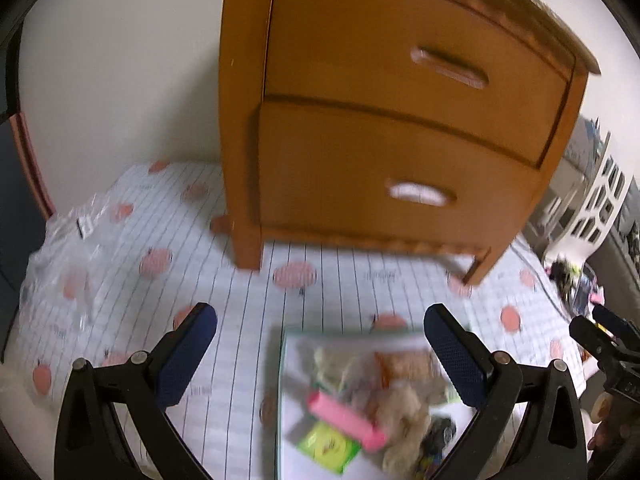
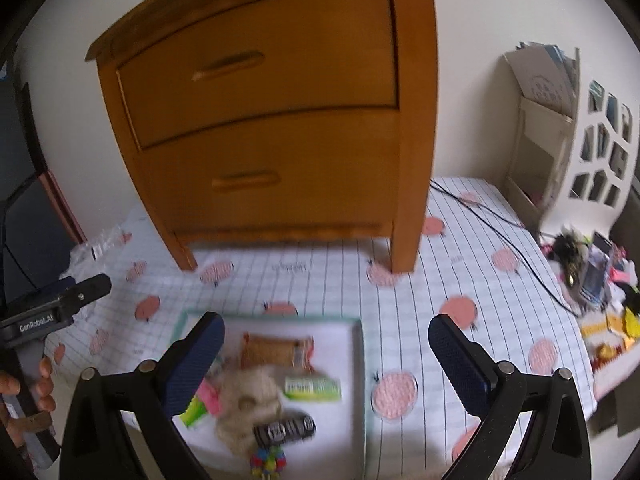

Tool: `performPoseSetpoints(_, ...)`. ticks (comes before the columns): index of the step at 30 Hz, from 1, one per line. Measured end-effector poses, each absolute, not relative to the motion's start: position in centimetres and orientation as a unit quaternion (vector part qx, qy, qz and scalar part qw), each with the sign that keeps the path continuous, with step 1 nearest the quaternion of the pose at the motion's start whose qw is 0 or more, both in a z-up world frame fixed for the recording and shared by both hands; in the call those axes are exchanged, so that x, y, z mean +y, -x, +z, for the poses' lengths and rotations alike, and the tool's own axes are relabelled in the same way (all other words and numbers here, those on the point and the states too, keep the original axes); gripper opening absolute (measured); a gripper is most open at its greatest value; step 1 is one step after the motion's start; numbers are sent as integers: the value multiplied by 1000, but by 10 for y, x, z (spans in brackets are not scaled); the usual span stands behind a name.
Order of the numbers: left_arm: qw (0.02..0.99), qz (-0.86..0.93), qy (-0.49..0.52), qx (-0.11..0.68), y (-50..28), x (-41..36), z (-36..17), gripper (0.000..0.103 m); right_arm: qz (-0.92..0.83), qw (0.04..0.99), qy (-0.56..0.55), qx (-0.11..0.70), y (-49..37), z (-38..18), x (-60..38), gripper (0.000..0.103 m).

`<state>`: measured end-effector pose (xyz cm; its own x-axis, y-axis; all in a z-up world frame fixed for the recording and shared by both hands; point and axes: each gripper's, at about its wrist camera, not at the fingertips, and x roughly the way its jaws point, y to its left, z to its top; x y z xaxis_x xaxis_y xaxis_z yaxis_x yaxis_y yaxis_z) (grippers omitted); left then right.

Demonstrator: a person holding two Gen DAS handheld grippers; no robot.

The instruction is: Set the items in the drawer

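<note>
A wooden nightstand [image 1: 392, 120] with two closed drawers stands on a white cloth [image 1: 240, 264] printed with grid lines and pink fruit. Below the nightstand, nearer the camera, lies a shallow white tray [image 1: 292, 364] holding blurred items: a pink bar [image 1: 344, 416], a green packet [image 1: 328, 446], a beige fluffy thing [image 1: 404, 408] and an orange-brown packet [image 1: 404, 364]. The left gripper [image 1: 320, 356] hangs over the tray with its blue-padded fingers [image 1: 186, 360] spread wide, nothing between them. Left of the nightstand sits crumpled clear plastic [image 1: 68, 256]. The right gripper [image 1: 608, 340] shows far to the nightstand's lower right.
</note>
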<state>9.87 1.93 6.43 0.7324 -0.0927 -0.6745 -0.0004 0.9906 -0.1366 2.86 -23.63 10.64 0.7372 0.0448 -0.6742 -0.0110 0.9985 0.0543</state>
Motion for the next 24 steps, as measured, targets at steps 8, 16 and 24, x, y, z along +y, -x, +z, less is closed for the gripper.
performPoseSetpoints(8, 940, -34, 73, 331, -156, 28, 83, 103, 28, 944, -36, 327, -85, 117, -254, 103)
performPoseSetpoints(16, 934, -34, 86, 345, -207, 50, 92, 103, 37, 940, -30, 338, -150, 128, -268, 103)
performPoseSetpoints(24, 928, -59, 104, 354, -241, 68, 95, 103, 59, 929, -41, 363, -203, 125, -284, 103)
